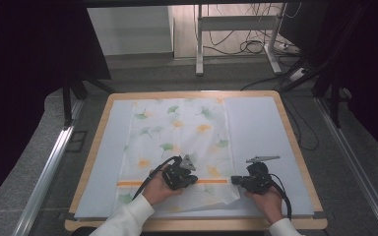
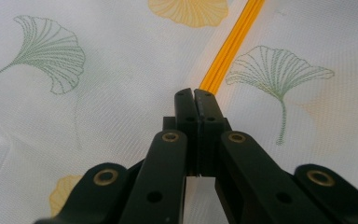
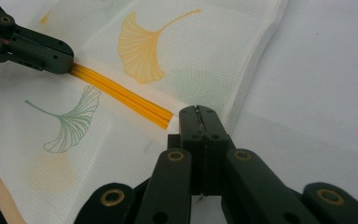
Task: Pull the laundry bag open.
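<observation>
Dark curtains close off both sides of the room; at the back a pale wall, a metal desk frame (image 1: 236, 37) and loose cables (image 1: 256, 46) on the floor. Up front sits the wooden worktop (image 1: 295, 147) under a pale sheet (image 1: 261, 137), and on that lies a white mesh bag (image 1: 177, 142) printed w/ green and orange ginkgo leaves, an orange zip strip (image 1: 133, 183) running across near its front end.

Left gripper (image 1: 193, 180) rests on the bag at the strip — in the left gripper view its jaws are pressed together w/ the orange strip (image 2: 230, 46) running straight out from the tips; whether cloth is pinched between them can't be told. Right gripper (image 1: 233, 180) sits at the bag's right edge, at the strip's end (image 3: 165, 119); jaws likewise clenched tight, tips down at the mesh edge, any pinch hidden by the jaws themselves.

Hidden or cut off: the person's sleeves leave the frame at the bottom, hands mostly covered by the gripper bodies. Bag's front edge is rumpled btw the two grippers, so the fold there is hard to read. No brand, label or writing can be made out anywhere.
</observation>
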Available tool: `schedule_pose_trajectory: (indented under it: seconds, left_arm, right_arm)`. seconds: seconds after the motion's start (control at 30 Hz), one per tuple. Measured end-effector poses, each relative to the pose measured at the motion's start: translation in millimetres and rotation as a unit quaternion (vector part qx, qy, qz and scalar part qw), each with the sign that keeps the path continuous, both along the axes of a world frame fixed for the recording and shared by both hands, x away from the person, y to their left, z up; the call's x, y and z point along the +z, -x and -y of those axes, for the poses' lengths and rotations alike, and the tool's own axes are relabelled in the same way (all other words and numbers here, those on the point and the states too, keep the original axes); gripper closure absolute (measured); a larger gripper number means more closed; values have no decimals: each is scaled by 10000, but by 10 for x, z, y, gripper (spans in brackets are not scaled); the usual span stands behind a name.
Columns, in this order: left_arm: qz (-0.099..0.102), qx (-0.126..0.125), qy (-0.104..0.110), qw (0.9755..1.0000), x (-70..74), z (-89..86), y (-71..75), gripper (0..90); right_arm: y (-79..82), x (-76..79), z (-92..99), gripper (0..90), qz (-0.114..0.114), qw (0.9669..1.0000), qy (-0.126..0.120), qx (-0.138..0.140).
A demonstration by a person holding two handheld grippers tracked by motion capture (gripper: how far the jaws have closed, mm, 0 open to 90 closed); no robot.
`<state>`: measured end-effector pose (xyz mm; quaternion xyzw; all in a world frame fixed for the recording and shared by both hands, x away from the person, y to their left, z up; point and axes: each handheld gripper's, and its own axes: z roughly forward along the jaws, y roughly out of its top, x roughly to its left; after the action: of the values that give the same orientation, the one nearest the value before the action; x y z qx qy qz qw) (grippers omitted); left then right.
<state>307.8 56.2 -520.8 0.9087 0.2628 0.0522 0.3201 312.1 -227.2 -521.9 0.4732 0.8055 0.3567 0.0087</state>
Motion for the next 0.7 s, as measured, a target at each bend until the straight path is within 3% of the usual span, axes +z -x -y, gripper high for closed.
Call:
schedule_pose_trajectory:
  seconds: [0.7]
  left_arm:
    - [-119, 292, 13, 9995, -4, -330, 49, 900]
  right_arm:
    - [2, -2, 0, 894, 12, 10000, -4, -9]
